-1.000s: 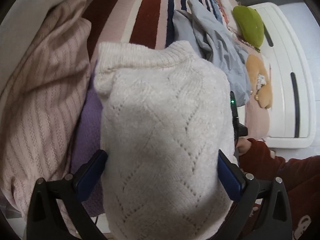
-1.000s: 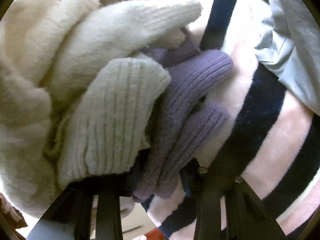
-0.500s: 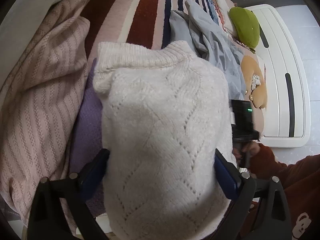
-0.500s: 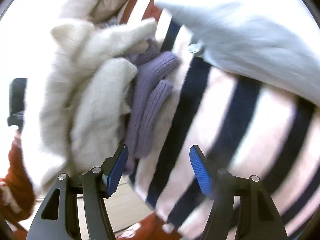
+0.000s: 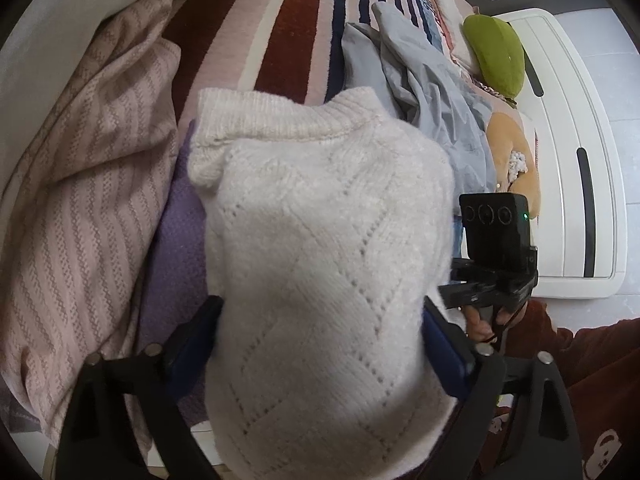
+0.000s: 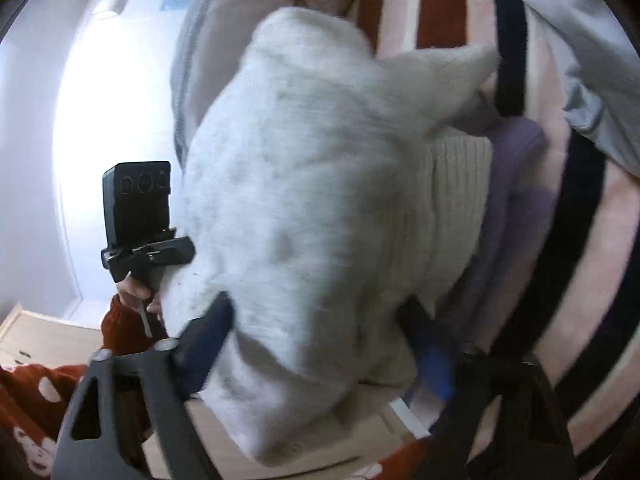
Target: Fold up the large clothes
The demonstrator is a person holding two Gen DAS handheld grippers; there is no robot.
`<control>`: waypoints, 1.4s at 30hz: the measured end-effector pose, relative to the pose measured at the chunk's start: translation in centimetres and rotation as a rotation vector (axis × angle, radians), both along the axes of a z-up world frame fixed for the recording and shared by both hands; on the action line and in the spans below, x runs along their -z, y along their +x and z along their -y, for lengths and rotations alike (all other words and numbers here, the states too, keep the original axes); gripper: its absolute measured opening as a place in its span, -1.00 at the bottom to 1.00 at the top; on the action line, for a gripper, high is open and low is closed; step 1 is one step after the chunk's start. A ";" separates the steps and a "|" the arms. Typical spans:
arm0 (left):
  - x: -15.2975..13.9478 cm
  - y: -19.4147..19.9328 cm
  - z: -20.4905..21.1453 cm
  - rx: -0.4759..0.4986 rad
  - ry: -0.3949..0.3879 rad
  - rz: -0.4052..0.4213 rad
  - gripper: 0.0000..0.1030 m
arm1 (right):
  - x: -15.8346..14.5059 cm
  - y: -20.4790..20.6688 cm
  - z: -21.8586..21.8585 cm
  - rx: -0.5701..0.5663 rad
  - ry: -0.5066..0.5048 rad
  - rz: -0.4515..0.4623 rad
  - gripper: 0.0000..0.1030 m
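Both grippers' fingers [image 5: 444, 344] around the cream sweater [image 5: 320, 264], left pair closing, right pair [image 6: 208, 336] touching.

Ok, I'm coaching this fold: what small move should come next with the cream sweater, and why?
Probably let the left tongs finish gripping: their jaws are closing with the cream sweater between them, folded atop a purple sweater. The right tongs straddle it too, so a joint lift looks ready.
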State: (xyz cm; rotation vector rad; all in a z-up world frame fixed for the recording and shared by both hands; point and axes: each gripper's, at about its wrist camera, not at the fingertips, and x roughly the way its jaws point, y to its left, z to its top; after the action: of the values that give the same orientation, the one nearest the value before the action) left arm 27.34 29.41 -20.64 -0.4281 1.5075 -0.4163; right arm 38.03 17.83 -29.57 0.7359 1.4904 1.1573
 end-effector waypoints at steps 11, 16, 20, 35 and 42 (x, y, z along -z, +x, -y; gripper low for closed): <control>-11.3 3.4 9.4 0.080 -0.038 0.193 0.38 | -11.7 2.8 4.4 0.077 0.096 0.296 -0.47; -14.7 7.5 16.0 0.145 -0.078 0.283 0.38 | -16.5 4.1 8.6 0.106 0.042 0.421 -0.47; -15.7 11.0 19.9 0.171 -0.124 0.326 0.26 | -18.5 5.3 13.0 0.171 -0.006 0.491 -0.47; -7.4 16.7 24.5 0.222 -0.071 0.192 0.16 | -10.2 6.9 18.2 0.210 -0.245 0.378 -0.49; -2.8 14.1 18.4 0.170 0.126 0.099 0.84 | -3.6 4.2 11.8 0.181 -0.144 0.265 -0.49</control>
State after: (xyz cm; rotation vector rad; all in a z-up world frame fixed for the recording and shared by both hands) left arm 41.44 10.97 -17.84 -0.1775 1.4691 -0.4661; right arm 42.22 6.03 -26.01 0.5809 1.2438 0.9588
